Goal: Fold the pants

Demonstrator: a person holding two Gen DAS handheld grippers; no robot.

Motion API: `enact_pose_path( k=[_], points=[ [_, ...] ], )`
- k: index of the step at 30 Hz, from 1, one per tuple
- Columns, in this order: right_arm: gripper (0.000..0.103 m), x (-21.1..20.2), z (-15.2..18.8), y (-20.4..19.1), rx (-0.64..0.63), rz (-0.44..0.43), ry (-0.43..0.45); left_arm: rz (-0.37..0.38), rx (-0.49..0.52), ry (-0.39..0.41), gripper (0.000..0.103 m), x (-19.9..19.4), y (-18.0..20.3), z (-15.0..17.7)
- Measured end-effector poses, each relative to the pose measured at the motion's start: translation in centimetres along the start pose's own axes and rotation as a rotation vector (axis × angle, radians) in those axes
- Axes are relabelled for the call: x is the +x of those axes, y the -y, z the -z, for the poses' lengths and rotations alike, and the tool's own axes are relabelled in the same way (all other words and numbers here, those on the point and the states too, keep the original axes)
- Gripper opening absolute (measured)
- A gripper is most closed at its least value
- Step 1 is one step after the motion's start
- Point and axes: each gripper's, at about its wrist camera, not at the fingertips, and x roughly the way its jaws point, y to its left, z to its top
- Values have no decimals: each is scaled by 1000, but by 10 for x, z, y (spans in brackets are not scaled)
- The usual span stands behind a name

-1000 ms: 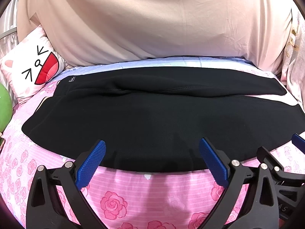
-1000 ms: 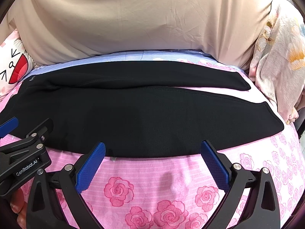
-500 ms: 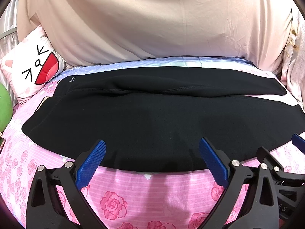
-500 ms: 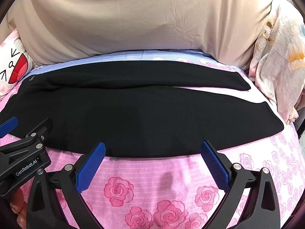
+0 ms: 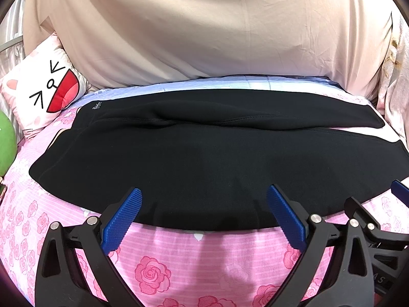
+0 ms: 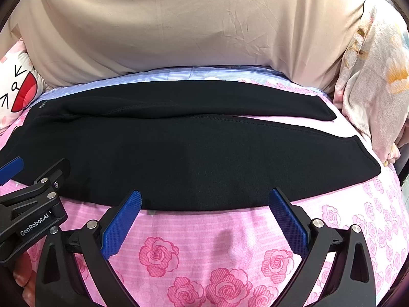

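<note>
Black pants [image 5: 204, 158] lie flat across the bed, waistband at the left, both legs running to the right, the far leg lying a little apart from the near one. They also show in the right wrist view [image 6: 191, 148]. My left gripper [image 5: 204, 199] is open and empty, its blue fingertips over the near edge of the pants. My right gripper [image 6: 204, 202] is open and empty at the same near edge, further right. The left gripper's side shows in the right wrist view [image 6: 33, 192].
A pink rose-print sheet [image 5: 204, 255] covers the bed. A beige cloth [image 5: 204, 30] hangs behind. A cartoon cat pillow [image 5: 43, 94] and a green object [image 5: 5, 145] sit at the left. A floral blanket [image 6: 375, 89] is bunched at the right.
</note>
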Motion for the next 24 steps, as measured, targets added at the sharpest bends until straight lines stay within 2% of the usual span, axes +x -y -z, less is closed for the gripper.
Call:
enact_pose_path(
  k=[19,24],
  points=[
    [98,1,3,0,2,0,-8,13,-5,3,96,-1,-1,2],
    [98,0,-1,13,22,-70,-24,44,-40,29,97,-7,-10,2]
  ],
)
